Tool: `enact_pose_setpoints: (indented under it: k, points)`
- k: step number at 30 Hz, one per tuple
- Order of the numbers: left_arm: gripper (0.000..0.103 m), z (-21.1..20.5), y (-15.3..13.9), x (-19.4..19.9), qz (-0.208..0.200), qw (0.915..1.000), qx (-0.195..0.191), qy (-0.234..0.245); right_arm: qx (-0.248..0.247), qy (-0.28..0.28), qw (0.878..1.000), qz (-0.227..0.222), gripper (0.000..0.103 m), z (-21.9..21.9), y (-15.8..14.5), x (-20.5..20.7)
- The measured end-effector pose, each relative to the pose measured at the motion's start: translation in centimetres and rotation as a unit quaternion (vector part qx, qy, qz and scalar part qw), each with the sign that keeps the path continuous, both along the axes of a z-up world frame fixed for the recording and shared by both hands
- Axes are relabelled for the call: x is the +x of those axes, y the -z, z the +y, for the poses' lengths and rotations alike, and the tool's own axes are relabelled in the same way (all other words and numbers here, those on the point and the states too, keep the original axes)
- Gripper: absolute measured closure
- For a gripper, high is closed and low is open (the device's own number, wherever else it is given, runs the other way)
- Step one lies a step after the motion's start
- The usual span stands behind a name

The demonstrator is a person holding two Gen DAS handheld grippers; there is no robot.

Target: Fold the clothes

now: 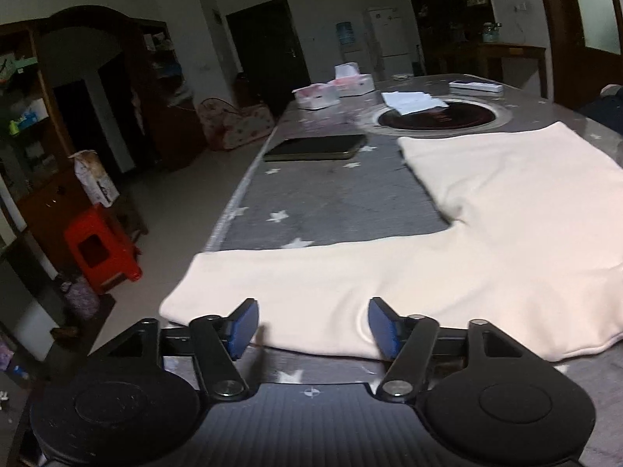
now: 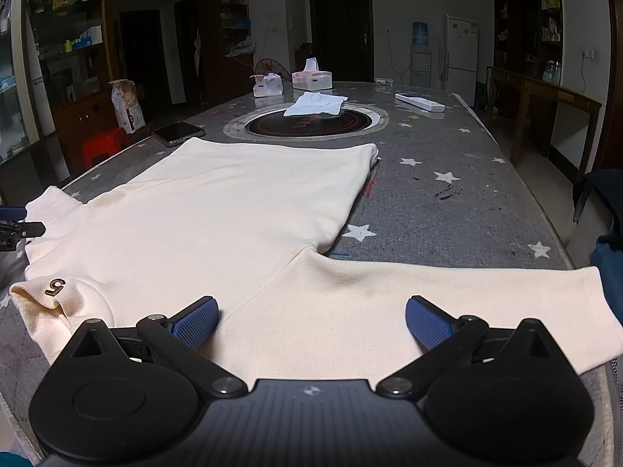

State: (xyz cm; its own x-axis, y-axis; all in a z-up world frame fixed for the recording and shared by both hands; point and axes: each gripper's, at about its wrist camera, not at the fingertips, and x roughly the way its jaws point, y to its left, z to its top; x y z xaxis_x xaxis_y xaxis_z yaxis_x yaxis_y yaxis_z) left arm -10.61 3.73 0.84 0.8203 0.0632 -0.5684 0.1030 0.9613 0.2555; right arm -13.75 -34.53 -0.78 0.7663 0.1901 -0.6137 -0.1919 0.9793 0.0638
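Note:
A cream long-sleeved shirt (image 2: 233,210) lies flat, back up, on the grey star-patterned tablecloth (image 2: 447,202). A brown "5" (image 2: 54,286) marks a turned-over piece at its near left. My right gripper (image 2: 311,321) is open, its blue pads low over the near edge of the right sleeve (image 2: 467,292). In the left wrist view the shirt (image 1: 506,202) spreads to the right and its left sleeve (image 1: 311,284) runs across in front. My left gripper (image 1: 313,325) is open at that sleeve's near edge. The left gripper's tip also shows in the right wrist view (image 2: 15,222).
A phone (image 1: 317,147) lies beyond the left sleeve near the table's left edge. A round hotplate (image 2: 313,122) with a white cloth (image 2: 317,103), tissue boxes (image 2: 311,78) and a remote (image 2: 418,102) sit farther back. A red stool (image 1: 101,249) stands on the floor to the left.

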Motion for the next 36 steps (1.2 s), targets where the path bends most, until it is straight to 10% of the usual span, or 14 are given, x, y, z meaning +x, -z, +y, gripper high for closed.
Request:
enact_pose_setpoints:
  k: [8, 14, 22, 36]
  points:
    - [0.031, -1.5, -1.9, -0.9, 0.001, 0.9987, -0.048, 0.014, -0.009, 0.000, 1.000, 0.002, 0.000, 0.2, 0.0, 0.1]
    - [0.019, -7.2, -2.9, -2.1, 0.002, 0.9881, -0.103, 0.114, -0.014, -0.002, 1.000, 0.003, 0.000, 0.3, 0.0, 0.0]
    - [0.032, -13.3, -0.6, -3.2, 0.054, 0.9684, -0.090, 0.227, -0.025, -0.006, 1.000, 0.010, 0.000, 0.3, -0.4, -0.1]
    - [0.033, -13.0, -1.2, -3.6, 0.068, 0.9632, -0.099, 0.241, -0.013, -0.024, 0.999, 0.022, 0.000, 1.2, -0.7, -0.7]
